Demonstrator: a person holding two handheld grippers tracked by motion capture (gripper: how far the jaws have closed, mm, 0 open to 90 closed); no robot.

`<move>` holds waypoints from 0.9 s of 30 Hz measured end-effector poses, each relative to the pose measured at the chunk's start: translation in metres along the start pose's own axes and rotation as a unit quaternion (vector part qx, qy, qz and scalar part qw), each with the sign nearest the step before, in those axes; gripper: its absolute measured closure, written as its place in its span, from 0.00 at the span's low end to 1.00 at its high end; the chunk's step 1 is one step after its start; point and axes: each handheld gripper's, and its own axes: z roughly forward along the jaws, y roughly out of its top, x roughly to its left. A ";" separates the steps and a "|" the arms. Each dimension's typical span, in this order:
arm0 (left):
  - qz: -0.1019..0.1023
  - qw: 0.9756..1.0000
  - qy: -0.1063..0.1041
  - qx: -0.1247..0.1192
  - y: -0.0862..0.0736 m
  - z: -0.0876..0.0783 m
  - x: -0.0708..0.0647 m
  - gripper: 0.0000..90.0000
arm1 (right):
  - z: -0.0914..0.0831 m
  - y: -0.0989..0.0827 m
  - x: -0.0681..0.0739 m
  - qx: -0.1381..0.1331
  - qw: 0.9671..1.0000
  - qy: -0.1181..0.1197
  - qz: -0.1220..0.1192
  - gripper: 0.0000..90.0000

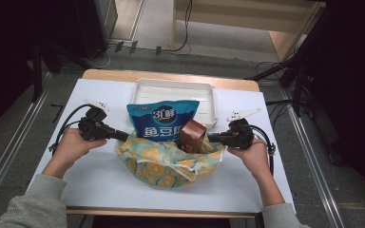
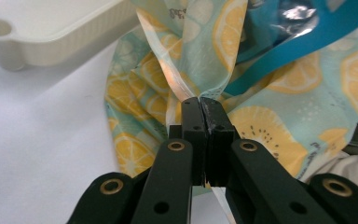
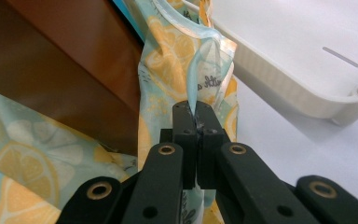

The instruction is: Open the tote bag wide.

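A lemon-print bag (image 1: 168, 164) sits on the white table (image 1: 90, 180), its mouth pulled wide between both grippers. A blue snack pouch (image 1: 160, 121) and a brown carton (image 1: 191, 135) stand upright inside it. My left gripper (image 1: 126, 136) is shut on the bag's left rim; in the left gripper view the jaws (image 2: 200, 105) pinch the lemon-print bag (image 2: 279, 88) fabric. My right gripper (image 1: 212, 138) is shut on the right rim; in the right gripper view the pads (image 3: 193, 112) clamp the bag's hem (image 3: 205, 70) beside the brown carton (image 3: 60, 70).
A white tray (image 1: 176, 90) lies behind the bag, close to the pouch. It appears as the white tray (image 2: 51, 32) upper left in the left gripper view and the white tray (image 3: 298, 60) right in the right gripper view. Cables run on the floor beyond.
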 end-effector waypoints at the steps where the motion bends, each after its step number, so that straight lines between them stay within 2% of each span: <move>1: 0.000 1.000 0.000 0.000 0.000 0.000 0.000 1.00 | 0.000 0.000 0.000 0.000 1.000 0.000 0.000 1.00; 4: -0.009 1.000 -0.009 -0.002 -0.005 0.004 0.005 1.00 | 0.003 -0.004 -0.001 -0.002 1.000 0.001 0.005 1.00; 11: -0.018 1.000 -0.006 -0.004 -0.013 0.010 0.010 1.00 | 0.010 -0.009 -0.002 -0.003 1.000 -0.005 0.004 1.00; 18: -0.024 1.000 -0.004 -0.002 -0.020 0.015 0.012 1.00 | 0.017 -0.015 -0.006 -0.006 1.000 -0.005 0.019 1.00; 24: -0.037 0.999 -0.005 -0.004 -0.025 0.017 0.016 1.00 | 0.025 -0.022 -0.012 -0.005 1.000 -0.005 0.030 1.00; 27: -0.042 0.999 0.000 0.005 -0.027 0.020 0.019 1.00 | 0.028 -0.024 -0.014 -0.003 0.999 -0.007 0.033 1.00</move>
